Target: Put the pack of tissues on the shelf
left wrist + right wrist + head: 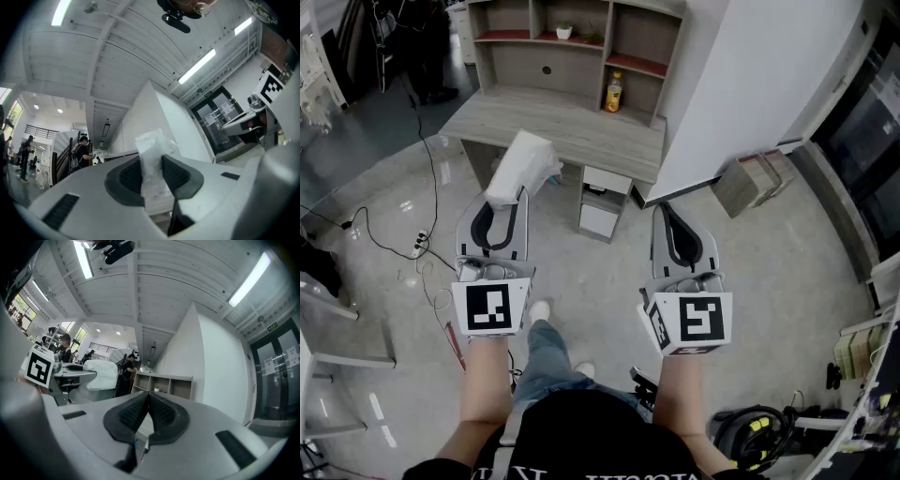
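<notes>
The white pack of tissues (523,167) is clamped between the black pads of my left gripper (500,199), which is shut on it; the pack sticks out past the jaws over the desk's front edge. In the left gripper view the crinkled pack (151,159) stands upright between the pads. My right gripper (665,210) is shut with nothing in it, its pads meeting in the right gripper view (147,412). The wooden shelf unit (581,42) stands on the back of the grey desk (572,127), ahead of both grippers. The right gripper view shows the pack (101,375) at left and the shelf (164,385) beyond.
On the shelf are a yellow bottle (614,92) and a small potted plant (564,31). A white drawer unit (602,202) sits under the desk. A white partition (759,75) rises at right, with a cardboard box (753,183) at its foot. Cables (420,246) trail on the floor at left.
</notes>
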`<state>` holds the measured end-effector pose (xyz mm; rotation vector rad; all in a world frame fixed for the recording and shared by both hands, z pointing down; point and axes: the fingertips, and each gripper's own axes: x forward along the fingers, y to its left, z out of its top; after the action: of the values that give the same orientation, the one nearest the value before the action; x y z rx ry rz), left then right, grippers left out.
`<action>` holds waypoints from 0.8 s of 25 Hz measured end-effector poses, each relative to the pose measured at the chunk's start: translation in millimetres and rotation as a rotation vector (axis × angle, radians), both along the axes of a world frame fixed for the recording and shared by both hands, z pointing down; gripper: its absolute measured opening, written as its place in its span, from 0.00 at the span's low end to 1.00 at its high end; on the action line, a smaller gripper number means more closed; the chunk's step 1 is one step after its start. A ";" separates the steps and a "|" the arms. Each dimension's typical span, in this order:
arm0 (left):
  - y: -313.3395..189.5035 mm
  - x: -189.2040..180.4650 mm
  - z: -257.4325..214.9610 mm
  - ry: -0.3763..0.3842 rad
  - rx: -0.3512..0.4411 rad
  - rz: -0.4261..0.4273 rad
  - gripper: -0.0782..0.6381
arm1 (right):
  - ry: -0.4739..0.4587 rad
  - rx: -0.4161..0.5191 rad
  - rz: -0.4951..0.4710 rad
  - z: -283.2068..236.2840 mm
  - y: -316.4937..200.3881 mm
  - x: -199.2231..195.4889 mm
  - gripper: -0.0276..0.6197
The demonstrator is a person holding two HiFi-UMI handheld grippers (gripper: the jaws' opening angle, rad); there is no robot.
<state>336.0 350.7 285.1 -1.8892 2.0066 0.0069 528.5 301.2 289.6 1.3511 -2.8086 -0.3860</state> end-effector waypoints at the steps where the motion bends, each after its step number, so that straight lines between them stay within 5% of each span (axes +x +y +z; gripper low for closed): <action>1: -0.9 -3.1 -1.6 -0.004 0.009 -0.004 0.26 | -0.001 -0.002 0.002 -0.2 -1.5 -0.1 0.07; 11: -38.7 -40.5 -7.3 -0.011 0.025 -0.020 0.26 | -0.025 -0.011 -0.017 -5.0 -40.2 -30.5 0.07; 20: -102.7 -106.4 -9.6 0.002 0.006 -0.016 0.26 | 0.003 -0.004 -0.028 -5.7 -106.3 -104.8 0.07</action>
<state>229.6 248.0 275.5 -1.8699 2.0211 0.0109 423.8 194.9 283.9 1.3115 -2.8273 -0.3827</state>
